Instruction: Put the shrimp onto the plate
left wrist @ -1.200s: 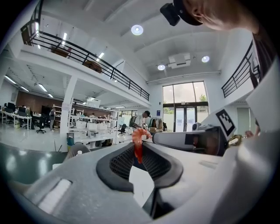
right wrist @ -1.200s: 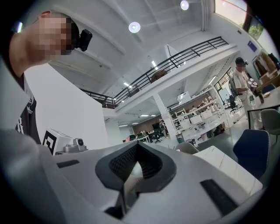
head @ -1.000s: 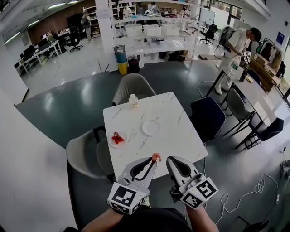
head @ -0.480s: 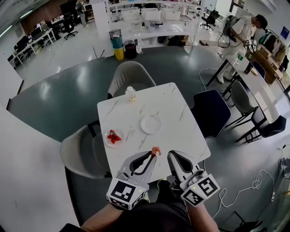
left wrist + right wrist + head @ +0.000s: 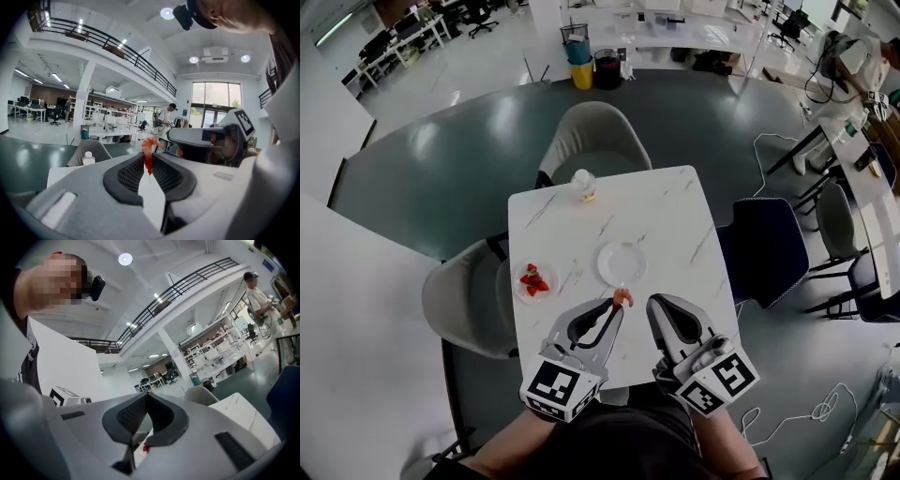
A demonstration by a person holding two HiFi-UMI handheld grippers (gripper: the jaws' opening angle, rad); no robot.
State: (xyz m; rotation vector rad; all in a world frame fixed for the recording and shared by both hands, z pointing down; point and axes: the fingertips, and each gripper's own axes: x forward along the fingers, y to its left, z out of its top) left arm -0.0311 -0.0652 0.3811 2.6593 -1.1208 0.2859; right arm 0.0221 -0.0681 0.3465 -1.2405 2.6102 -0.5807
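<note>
My left gripper [image 5: 616, 307] is shut on a small orange-pink shrimp [image 5: 622, 298], held above the near part of the white marble table [image 5: 666, 217]. In the left gripper view the shrimp [image 5: 148, 149] sticks up from between the closed jaws. An empty white plate [image 5: 622, 263] lies just beyond the shrimp. A second small plate [image 5: 520, 292] at the table's left edge carries red shrimps [image 5: 531, 278]. My right gripper [image 5: 660, 305] hovers beside the left one, shut with nothing in it; its jaws [image 5: 146, 397] meet at the tips.
A small clear bottle [image 5: 582, 186] stands at the table's far edge. Grey chairs [image 5: 592, 139] [image 5: 469, 299] sit at the far and left sides, a dark blue chair [image 5: 765, 248] at the right. A cable [image 5: 811, 412] lies on the floor.
Both grippers have moved forward over the table's near edge, bringing the held shrimp close to the empty plate. The head view has tilted further down.
</note>
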